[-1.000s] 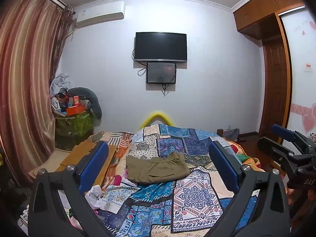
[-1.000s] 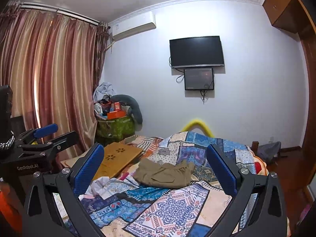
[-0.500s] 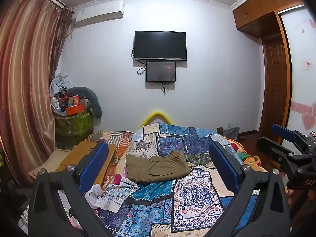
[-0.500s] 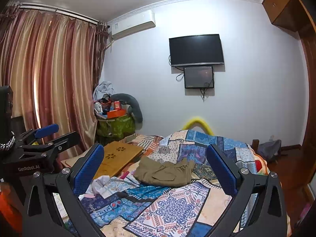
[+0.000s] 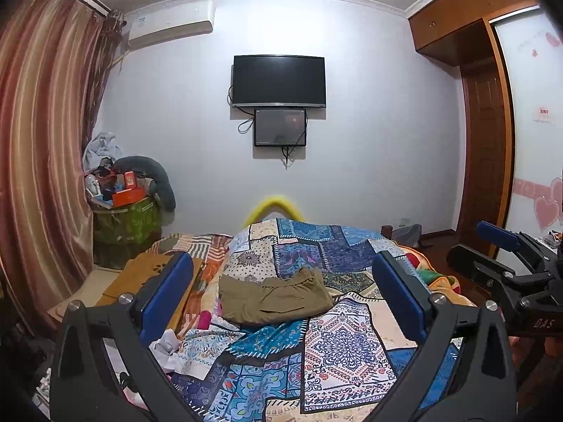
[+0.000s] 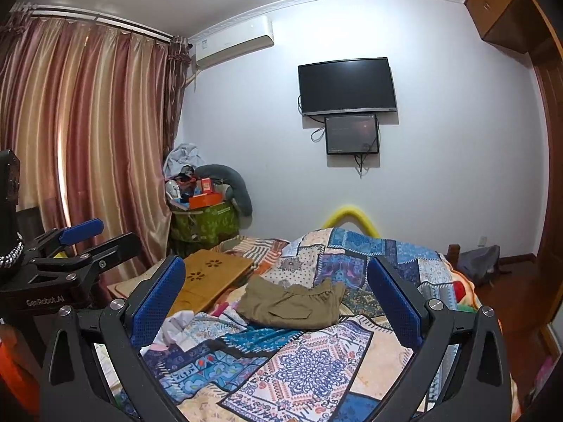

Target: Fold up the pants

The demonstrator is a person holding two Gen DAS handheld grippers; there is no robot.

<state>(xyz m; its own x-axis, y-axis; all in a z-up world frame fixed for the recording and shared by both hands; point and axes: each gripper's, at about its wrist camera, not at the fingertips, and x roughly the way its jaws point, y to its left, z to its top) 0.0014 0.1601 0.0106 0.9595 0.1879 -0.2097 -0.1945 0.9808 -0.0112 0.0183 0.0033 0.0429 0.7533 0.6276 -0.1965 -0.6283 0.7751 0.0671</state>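
Olive-khaki pants (image 5: pixel 272 297) lie folded in a compact bundle on the patchwork bedspread (image 5: pixel 337 348), mid-bed; they also show in the right wrist view (image 6: pixel 292 304). My left gripper (image 5: pixel 281 295) is open and empty, held back from the bed with the pants framed between its blue pads. My right gripper (image 6: pixel 276 299) is open and empty too, also well short of the pants. The right gripper shows at the right edge of the left wrist view (image 5: pixel 506 267), and the left gripper at the left edge of the right wrist view (image 6: pixel 70 253).
A wooden lap desk (image 6: pixel 207 281) lies on the bed's left side, with crumpled white cloth (image 6: pixel 176 327) near it. A cluttered green bin (image 5: pixel 123 225) stands by the curtain. A TV (image 5: pixel 279 81) hangs on the far wall. A wardrobe (image 5: pixel 485 133) is right.
Both views have tilted up very slightly, so the bed and pants sit a touch lower in frame. The grippers stay open and the pants have not moved.
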